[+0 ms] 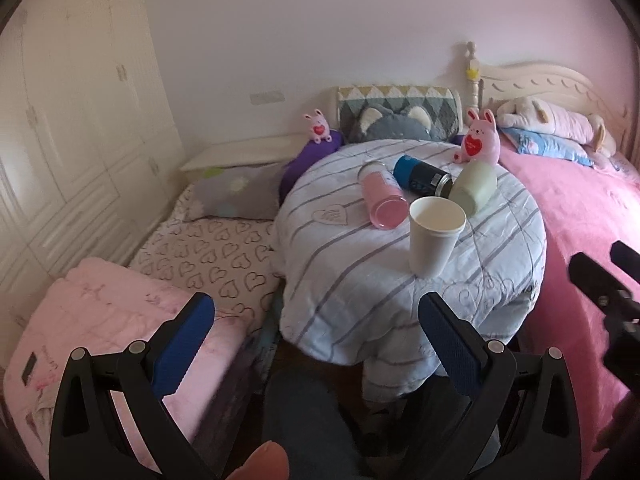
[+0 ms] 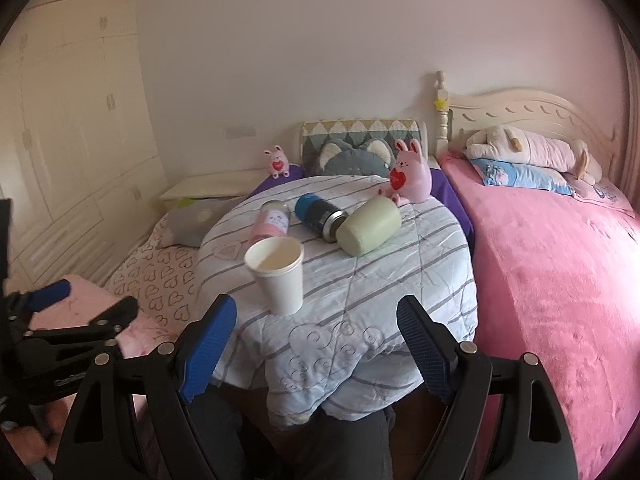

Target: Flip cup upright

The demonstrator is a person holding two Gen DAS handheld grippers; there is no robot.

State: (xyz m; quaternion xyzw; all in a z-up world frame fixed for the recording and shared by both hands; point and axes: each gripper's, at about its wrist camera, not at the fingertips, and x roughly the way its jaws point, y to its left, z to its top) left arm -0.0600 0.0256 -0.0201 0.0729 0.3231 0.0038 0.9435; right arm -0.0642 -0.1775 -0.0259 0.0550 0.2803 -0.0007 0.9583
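The left gripper (image 1: 316,340) is wide open and holds nothing. The right gripper (image 2: 316,348) is wide open too, and it is empty. Both hang low in front of the round desk (image 2: 420,280), well back from the cups, likely so they do not bump anything.

A striped quilt (image 1: 320,264) covers the desk. It is soft and wrinkled, so a cup set on it may wobble.

Nearest the grippers stands the white cup (image 2: 278,274). Its mouth points up and its long side runs up and down. It looks upright, so this one seems done.

Behind it, three more lie on their sides. The pink cup (image 1: 382,198) lies with its flat bottom toward the grippers and its top toward the wall. The blue bottle (image 2: 318,212) lies slanted, its dark end touching or just beside the green cup (image 2: 368,226). The green cup lies with its bottom toward the grippers, and its far end is near the pink bunny (image 2: 410,178).

They lie close together, so a gripper would need to come in with care.
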